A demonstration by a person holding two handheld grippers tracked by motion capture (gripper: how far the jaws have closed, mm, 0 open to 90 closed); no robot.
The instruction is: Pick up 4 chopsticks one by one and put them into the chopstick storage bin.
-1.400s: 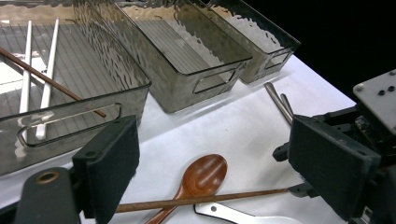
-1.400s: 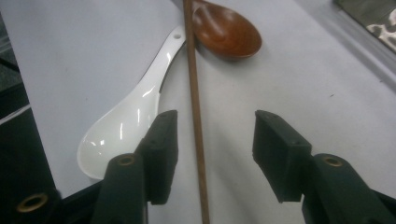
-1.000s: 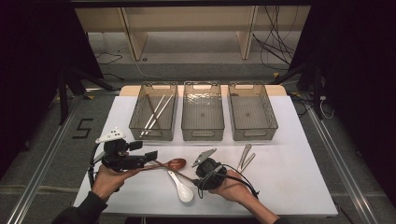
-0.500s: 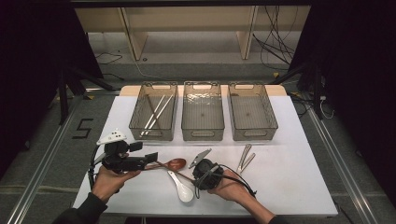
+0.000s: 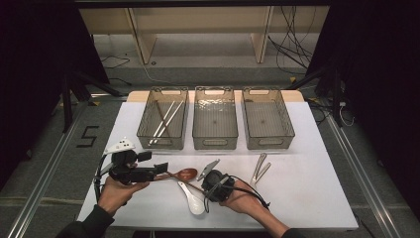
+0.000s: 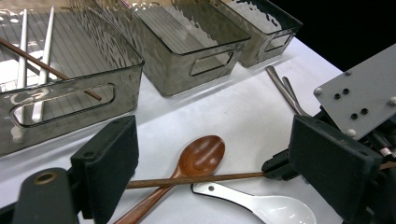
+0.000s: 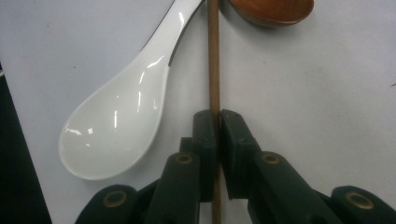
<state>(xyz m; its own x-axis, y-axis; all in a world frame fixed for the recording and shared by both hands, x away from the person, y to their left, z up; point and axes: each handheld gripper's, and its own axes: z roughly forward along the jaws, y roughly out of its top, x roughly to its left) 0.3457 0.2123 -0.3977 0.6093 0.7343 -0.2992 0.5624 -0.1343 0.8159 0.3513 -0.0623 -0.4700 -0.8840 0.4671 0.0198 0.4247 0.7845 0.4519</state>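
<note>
Pinching a brown chopstick [image 7: 214, 70] between jaws that have just been closing, the right claw [image 7: 215, 122] has its grip while the stick lies on the table [image 5: 307, 183]. Just left of it lies a white spoon [image 7: 116, 116], ahead a wooden spoon [image 7: 273, 10]. The left claw [image 6: 210, 158] stands open around the stick's other end. Farther off, the left bin [image 5: 163, 119] holds three chopsticks already; spoons and tongs [image 5: 261, 167] are still unsorted, I judge.

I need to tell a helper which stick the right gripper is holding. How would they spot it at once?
On the white table, in front of the three grey bins, lie two spoons. The thin brown wooden chopstick lies across the brown wooden spoon's handle, beside the white ceramic spoon. It alone is pinched in the right gripper.
</note>
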